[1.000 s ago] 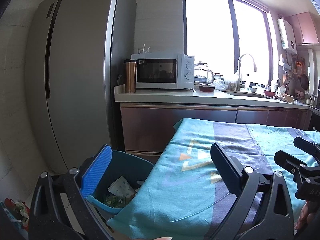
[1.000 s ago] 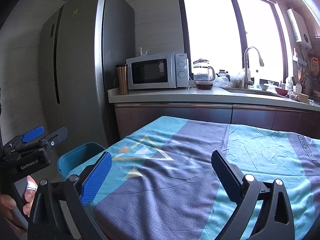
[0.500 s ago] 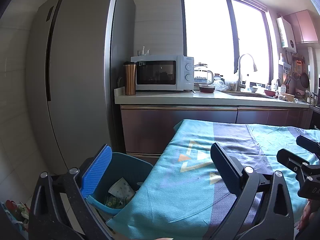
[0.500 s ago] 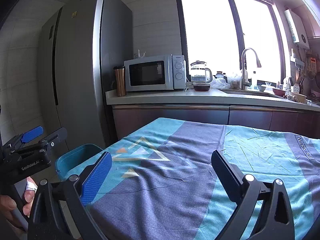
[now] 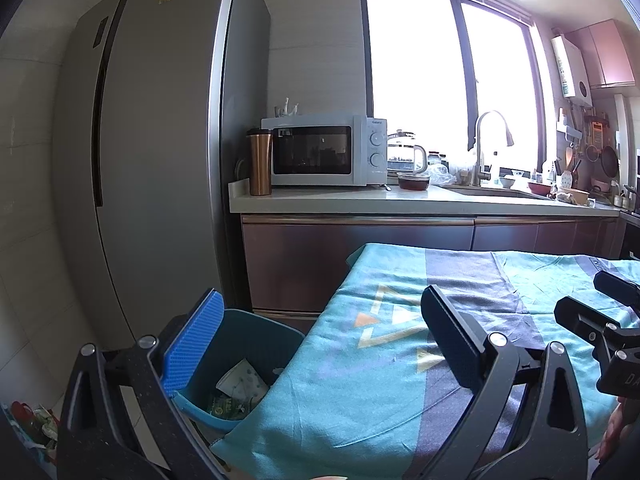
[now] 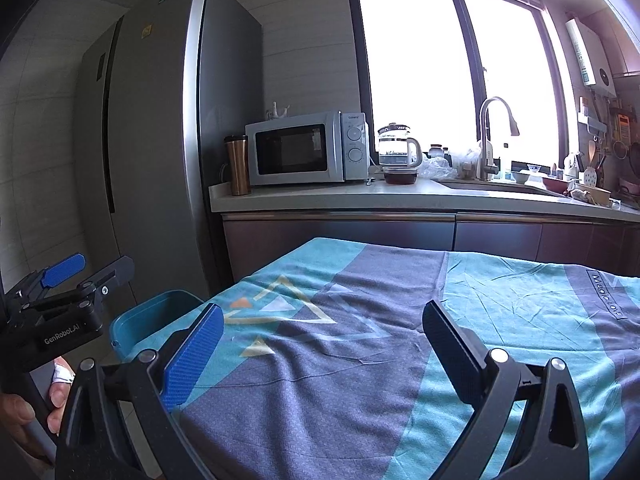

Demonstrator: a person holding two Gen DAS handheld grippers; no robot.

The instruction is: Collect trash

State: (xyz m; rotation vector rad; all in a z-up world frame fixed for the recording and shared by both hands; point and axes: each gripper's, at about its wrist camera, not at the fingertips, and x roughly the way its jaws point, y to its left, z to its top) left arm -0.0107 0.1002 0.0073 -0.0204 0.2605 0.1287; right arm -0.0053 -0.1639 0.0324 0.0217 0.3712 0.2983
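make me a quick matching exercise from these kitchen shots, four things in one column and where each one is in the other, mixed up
Things:
1. copper-coloured metal travel mug
2. crumpled paper trash
3. dark round lidded food container
4. teal plastic waste bin

Places:
A. on the floor beside the cloth-covered table
B. on the counter left of the white microwave
C. inside the bin
D. on the counter in front of the glass kettle

Pairs: 1-B, 2-C, 3-D, 4-A

Bright window (image 5: 448, 80) lights a kitchen counter (image 5: 400, 202) beside a tall grey fridge (image 5: 160, 160), microwave (image 5: 324, 150) on top.
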